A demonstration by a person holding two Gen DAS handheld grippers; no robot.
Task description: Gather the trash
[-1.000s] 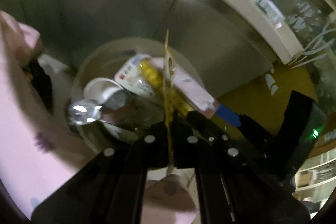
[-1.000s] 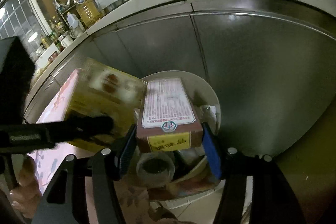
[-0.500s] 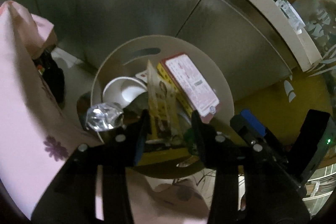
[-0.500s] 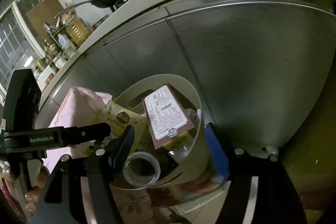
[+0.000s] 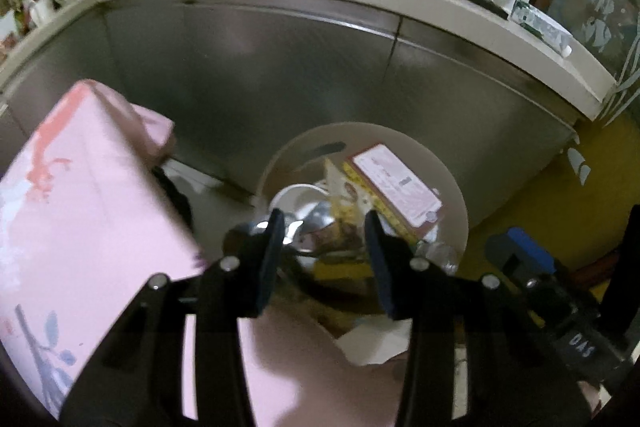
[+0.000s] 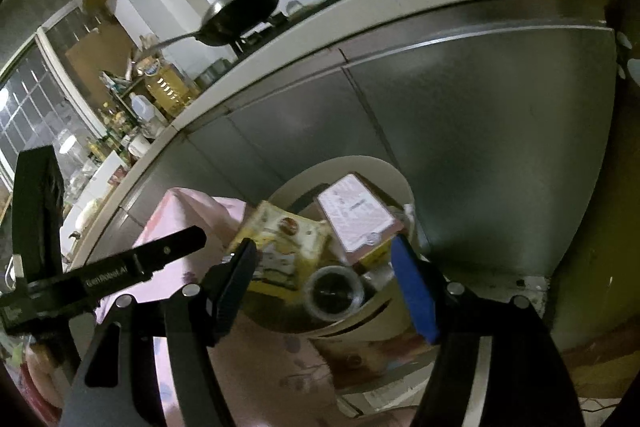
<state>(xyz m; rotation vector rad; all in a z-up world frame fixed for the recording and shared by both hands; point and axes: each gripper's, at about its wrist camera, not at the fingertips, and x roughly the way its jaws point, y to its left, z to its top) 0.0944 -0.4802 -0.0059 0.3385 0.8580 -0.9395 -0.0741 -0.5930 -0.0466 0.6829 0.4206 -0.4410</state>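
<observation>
A round beige trash bin (image 5: 448, 183) stands on the floor against the steel cabinets; it also shows in the right wrist view (image 6: 404, 183). Inside lie a red-edged carton (image 5: 396, 183) (image 6: 354, 213), a yellow snack packet (image 5: 344, 203) (image 6: 280, 247), a white cup (image 5: 296, 197) and a clear jar (image 6: 334, 293). My left gripper (image 5: 324, 259) is open and empty above the bin's near side. My right gripper (image 6: 324, 287) is open and empty, above the bin too. The left gripper's finger (image 6: 160, 257) shows in the right wrist view.
A pink flowered cloth (image 5: 80, 211) covers a surface at the left and below both grippers. Steel cabinet doors (image 5: 280, 67) under a white counter (image 6: 360, 3) stand behind the bin. Pans (image 6: 244, 7) sit on the stove. Yellow floor (image 5: 540, 195) lies at the right.
The left gripper opened and dropped the yellow packet into the bin. The right gripper let go of the red-edged carton, which now lies in the bin. Both grippers pulled back and up.
</observation>
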